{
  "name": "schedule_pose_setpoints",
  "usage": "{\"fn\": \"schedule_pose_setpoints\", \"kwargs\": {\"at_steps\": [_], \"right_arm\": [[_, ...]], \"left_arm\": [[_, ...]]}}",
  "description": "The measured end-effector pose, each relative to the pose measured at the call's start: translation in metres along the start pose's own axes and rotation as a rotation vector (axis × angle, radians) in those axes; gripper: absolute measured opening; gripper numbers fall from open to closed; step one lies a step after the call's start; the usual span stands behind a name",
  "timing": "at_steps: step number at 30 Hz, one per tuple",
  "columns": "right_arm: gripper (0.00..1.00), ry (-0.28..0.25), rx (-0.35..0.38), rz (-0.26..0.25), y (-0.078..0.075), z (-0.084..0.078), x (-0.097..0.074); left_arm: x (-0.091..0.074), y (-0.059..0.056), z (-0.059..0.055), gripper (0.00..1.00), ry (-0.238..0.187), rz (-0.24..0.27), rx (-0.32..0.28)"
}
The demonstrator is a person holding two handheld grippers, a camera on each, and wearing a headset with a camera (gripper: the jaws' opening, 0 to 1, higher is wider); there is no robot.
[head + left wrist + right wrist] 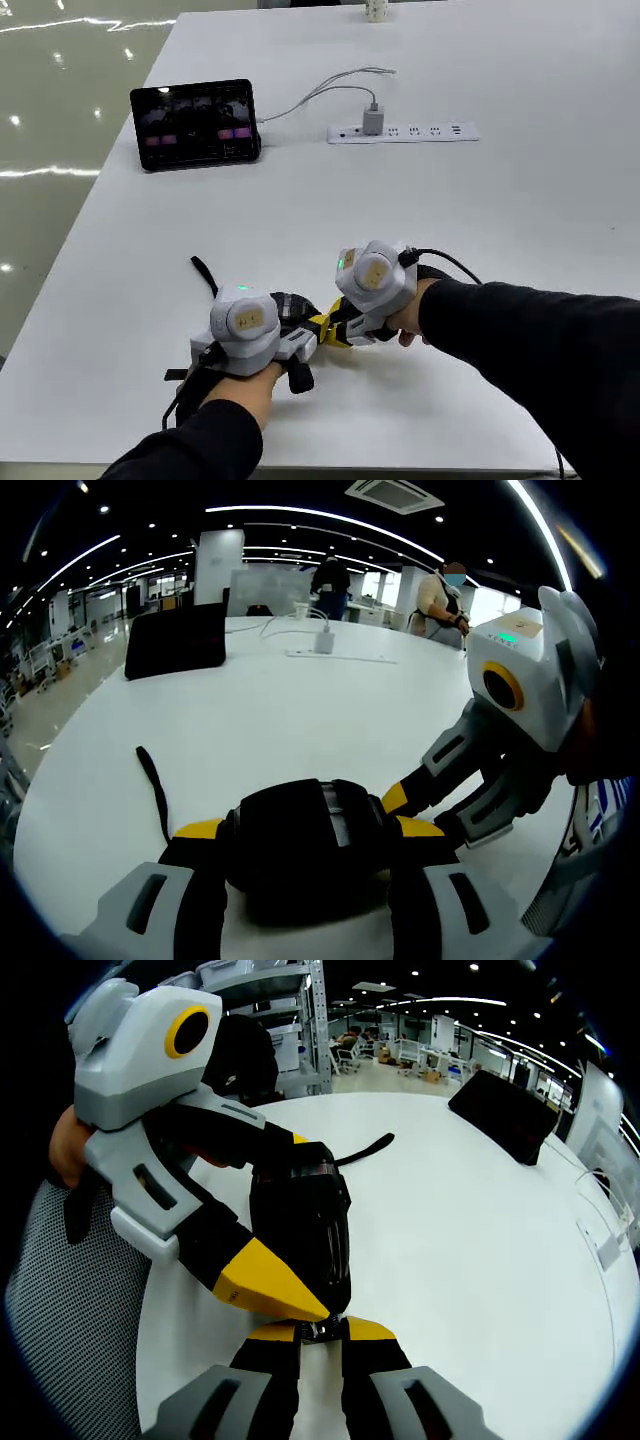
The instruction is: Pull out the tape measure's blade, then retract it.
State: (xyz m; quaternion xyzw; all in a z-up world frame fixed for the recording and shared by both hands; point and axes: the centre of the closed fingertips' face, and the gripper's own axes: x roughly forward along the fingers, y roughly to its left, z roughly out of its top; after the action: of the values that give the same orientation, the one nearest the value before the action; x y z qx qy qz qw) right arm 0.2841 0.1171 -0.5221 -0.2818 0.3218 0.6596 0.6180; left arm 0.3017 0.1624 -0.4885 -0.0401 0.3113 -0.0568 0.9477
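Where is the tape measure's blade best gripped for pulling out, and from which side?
Grip the blade tip where it juts from the narrow front face of the case, coming straight at that face, opposite the left hand-held gripper clamping the case sides. The right hand-held gripper is placed so.

Bare table (400, 220) short of tablet (196, 124)

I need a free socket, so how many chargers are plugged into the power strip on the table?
1. A white charger sits at the end of the power strip nearest the tablet. The other sockets look free, though they are small in the head view.
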Motion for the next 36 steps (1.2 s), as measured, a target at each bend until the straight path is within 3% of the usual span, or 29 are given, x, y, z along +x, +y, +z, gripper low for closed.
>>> {"fn": "schedule_pose_setpoints", "kwargs": {"at_steps": [4, 5, 6, 9, 20, 24, 29, 32, 34, 36], "right_arm": [[0.12, -0.007, -0.003, -0.017, 0.000, -0.001, 0.000], [0.12, -0.014, 0.009, -0.022, -0.001, -0.001, 0.000], [0.13, -0.018, 0.015, -0.024, -0.001, -0.001, -0.001], [0.13, -0.026, 0.039, -0.040, -0.001, -0.002, -0.001], [0.14, -0.065, 0.075, -0.091, -0.001, -0.001, -0.011], [0.15, -0.079, 0.083, -0.104, -0.001, -0.002, -0.019], [0.16, -0.103, 0.118, -0.132, -0.004, -0.005, -0.031], [0.18, -0.123, 0.155, -0.152, -0.006, -0.007, -0.041], [0.20, -0.124, 0.170, -0.158, -0.006, -0.009, -0.045], [0.23, -0.129, 0.178, -0.160, -0.004, -0.011, -0.051]], "left_arm": [[0.003, -0.001, -0.004, 0.62, -0.004, -0.012, 0.033], [0.003, 0.000, -0.010, 0.62, 0.029, -0.017, 0.083], [0.004, 0.000, -0.013, 0.62, 0.044, -0.015, 0.093], [0.003, 0.004, -0.011, 0.62, 0.036, -0.020, 0.048], [-0.001, 0.000, -0.013, 0.64, 0.030, -0.072, 0.026], [-0.005, -0.001, -0.010, 0.73, 0.018, -0.089, 0.026], [-0.007, 0.002, -0.004, 0.97, -0.011, -0.122, 0.049], [-0.010, 0.004, -0.002, 0.99, -0.016, -0.147, 0.054], [-0.012, 0.000, -0.001, 0.99, -0.019, -0.195, 0.041], [-0.016, 0.005, 0.002, 0.99, -0.025, -0.197, 0.037]]}}
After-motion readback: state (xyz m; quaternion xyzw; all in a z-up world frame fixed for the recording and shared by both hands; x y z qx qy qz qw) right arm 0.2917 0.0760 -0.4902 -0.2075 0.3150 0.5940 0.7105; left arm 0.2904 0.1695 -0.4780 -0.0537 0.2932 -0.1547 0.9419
